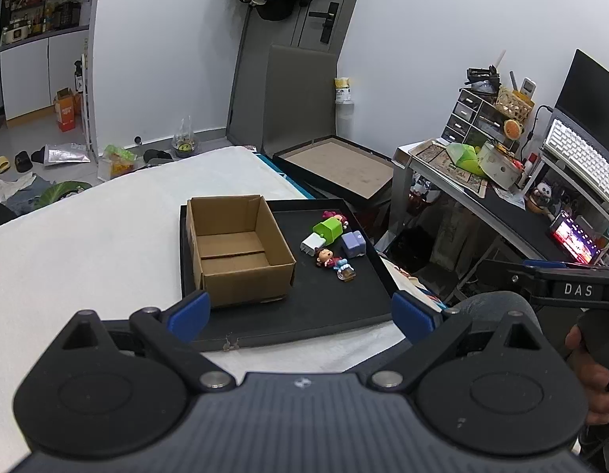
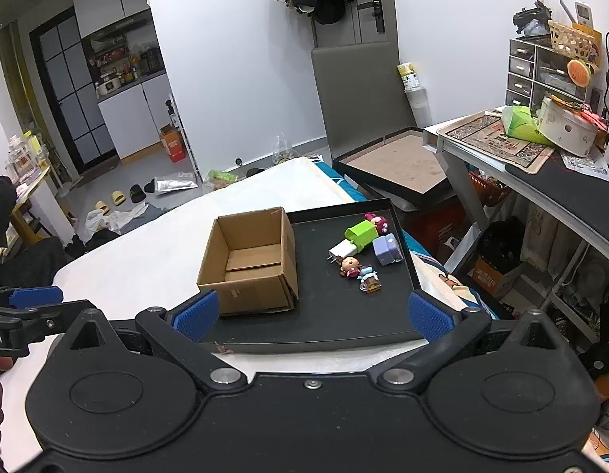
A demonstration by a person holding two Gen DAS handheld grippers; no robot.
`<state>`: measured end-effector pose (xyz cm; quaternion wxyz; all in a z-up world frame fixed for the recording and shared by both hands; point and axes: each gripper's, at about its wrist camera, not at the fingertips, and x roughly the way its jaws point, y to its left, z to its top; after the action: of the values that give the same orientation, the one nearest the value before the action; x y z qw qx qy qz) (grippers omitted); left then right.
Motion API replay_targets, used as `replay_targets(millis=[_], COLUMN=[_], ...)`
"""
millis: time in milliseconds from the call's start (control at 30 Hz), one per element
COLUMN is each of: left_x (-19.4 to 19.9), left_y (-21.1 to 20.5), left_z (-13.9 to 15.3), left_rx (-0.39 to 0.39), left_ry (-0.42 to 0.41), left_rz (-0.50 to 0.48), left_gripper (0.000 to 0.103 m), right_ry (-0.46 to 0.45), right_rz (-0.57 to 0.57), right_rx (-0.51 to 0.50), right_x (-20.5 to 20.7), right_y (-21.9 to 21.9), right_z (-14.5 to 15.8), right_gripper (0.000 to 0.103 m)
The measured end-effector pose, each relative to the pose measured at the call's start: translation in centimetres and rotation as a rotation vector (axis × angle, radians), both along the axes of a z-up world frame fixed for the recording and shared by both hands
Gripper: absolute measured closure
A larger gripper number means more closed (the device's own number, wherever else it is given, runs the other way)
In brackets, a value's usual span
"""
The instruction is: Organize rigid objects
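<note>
An open, empty cardboard box (image 1: 237, 248) (image 2: 251, 264) stands on the left part of a black tray (image 1: 324, 311) (image 2: 344, 315). To its right lies a cluster of small toys: a green block (image 1: 329, 229) (image 2: 361, 233), a white plug (image 1: 313, 245) (image 2: 342, 249), a purple block (image 1: 354, 244) (image 2: 387, 249), a red-brown doll figure (image 1: 326, 258) (image 2: 351, 266) and a small blue-topped bottle (image 1: 345, 271) (image 2: 369, 280). My left gripper (image 1: 302, 311) and my right gripper (image 2: 312, 315) both stand open, held back at the tray's near edge, with nothing between their fingers.
The tray rests on a white mattress (image 1: 87, 244) (image 2: 146, 236). A cluttered desk (image 1: 501, 205) (image 2: 561, 181) with a keyboard (image 1: 580, 161) stands to the right. A framed board (image 1: 344, 165) (image 2: 399, 161) lies beyond the tray. Shoes and bags litter the floor at left.
</note>
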<state>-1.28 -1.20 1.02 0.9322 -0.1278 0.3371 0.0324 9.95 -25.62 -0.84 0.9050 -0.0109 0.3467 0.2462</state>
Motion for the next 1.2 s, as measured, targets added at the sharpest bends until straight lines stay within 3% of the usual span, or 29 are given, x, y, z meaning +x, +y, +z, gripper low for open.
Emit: replay_targets(millis=[1200], left_x=[0.50], left_y=[-0.11], left_z=[-0.13], left_rx=[0.010], left_ry=[0.014], left_rz=[0.003], left_gripper=[0.005], right_ry=[-0.008], right_rz=[-0.024], right_rx=[-0.013], right_x=[0.46], right_y=[-0.44], right_z=[-0.37], right_gripper=[0.000])
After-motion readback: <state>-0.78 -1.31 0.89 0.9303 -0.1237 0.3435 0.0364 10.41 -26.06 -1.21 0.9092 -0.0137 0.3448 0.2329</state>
